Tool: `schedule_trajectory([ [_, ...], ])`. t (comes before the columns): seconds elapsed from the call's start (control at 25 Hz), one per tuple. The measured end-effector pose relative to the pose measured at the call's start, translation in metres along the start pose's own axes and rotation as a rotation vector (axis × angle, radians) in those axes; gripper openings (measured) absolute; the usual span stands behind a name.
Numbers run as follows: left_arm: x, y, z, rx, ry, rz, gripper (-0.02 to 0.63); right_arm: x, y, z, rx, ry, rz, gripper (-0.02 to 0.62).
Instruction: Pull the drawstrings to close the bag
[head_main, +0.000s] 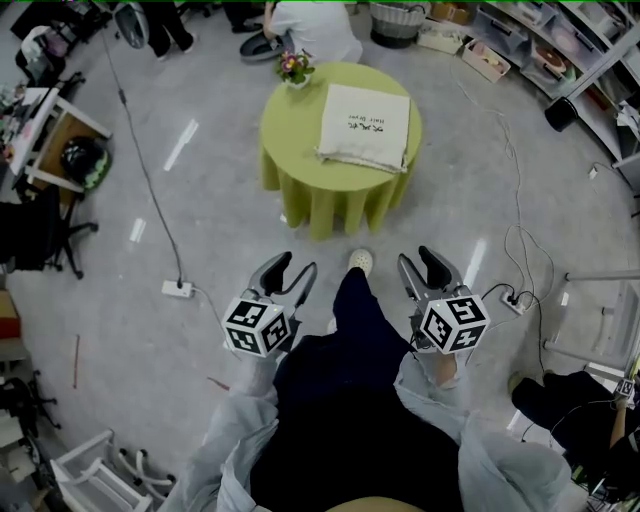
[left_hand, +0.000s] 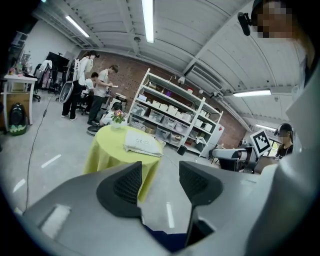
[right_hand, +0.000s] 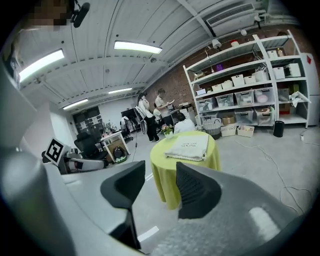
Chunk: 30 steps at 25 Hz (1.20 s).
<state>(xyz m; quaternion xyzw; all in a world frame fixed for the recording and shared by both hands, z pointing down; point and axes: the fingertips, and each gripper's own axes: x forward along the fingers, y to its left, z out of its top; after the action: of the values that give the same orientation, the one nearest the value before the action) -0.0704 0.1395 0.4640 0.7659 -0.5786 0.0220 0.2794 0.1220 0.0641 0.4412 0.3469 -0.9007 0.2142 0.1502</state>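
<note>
Ahead of me stands a round table (head_main: 300, 190) under a yellow-green cloth, with a small flower pot (head_main: 294, 68) at its far edge. A black cable (head_main: 148, 185) runs over the grey floor to a white power strip (head_main: 178, 289) on my left. Shelves (right_hand: 240, 80) of bins line the brick wall, and people (left_hand: 103, 90) stand beyond the table.

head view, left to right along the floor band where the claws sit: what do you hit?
white power strip → left claw → white shoe → right claw → second power strip
</note>
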Motion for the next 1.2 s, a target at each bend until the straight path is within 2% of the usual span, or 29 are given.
schedule_trajectory([
  [0.52,0.120,0.023,0.096,0.086,0.005,-0.037,0.235,0.081,-0.081,0.070,0.028,-0.023,0.012,0.189],
  [0.96,0.181,0.060,0.124,0.049,0.021,-0.014,0.235,0.138,-0.132,0.101,0.027,-0.001,0.021,0.189],
  [1.2,0.198,0.078,0.122,0.087,0.075,-0.016,0.235,0.160,-0.146,0.094,-0.023,0.070,0.038,0.189],
])
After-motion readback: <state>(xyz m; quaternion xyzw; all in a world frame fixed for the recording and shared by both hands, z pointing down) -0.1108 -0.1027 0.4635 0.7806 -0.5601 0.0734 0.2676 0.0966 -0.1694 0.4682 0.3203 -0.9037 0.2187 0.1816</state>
